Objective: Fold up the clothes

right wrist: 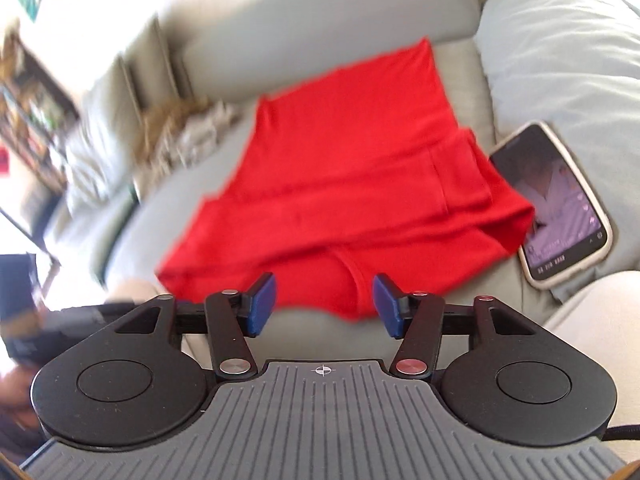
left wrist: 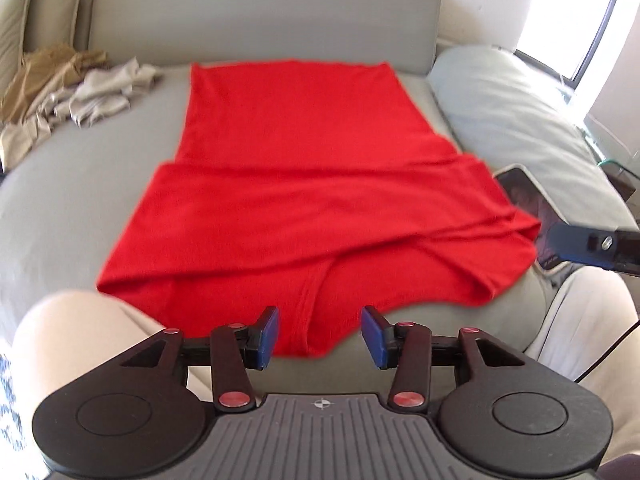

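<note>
Red shirt [left wrist: 296, 184] laid flat on grey bed [left wrist: 80, 184], sides folded in, neck end nearest. Crumpled clothes [left wrist: 80, 92] seen far left, phone [left wrist: 532, 208] just right of shirt. Left gripper [left wrist: 319, 336] fingers parted, nothing held. Right gripper [right wrist: 324, 304] fingers parted wider, nothing held. Shirt judged soft, light, floppy. Best pinched at near corners, one per gripper.

Garment [left wrist: 304, 184] flat on sofa seat [left wrist: 80, 184], far edge against backrest [left wrist: 260, 16], near part folded over itself. Phone [right wrist: 560, 204] on seat just right of garment, touching its edge. Pillow [left wrist: 508, 104] behind phone. Crumpled clothes [left wrist: 80, 92] — far left, well apart from garment. Both grippers at near hem — left gripper [left wrist: 320, 336], right gripper [right wrist: 324, 308].
</note>
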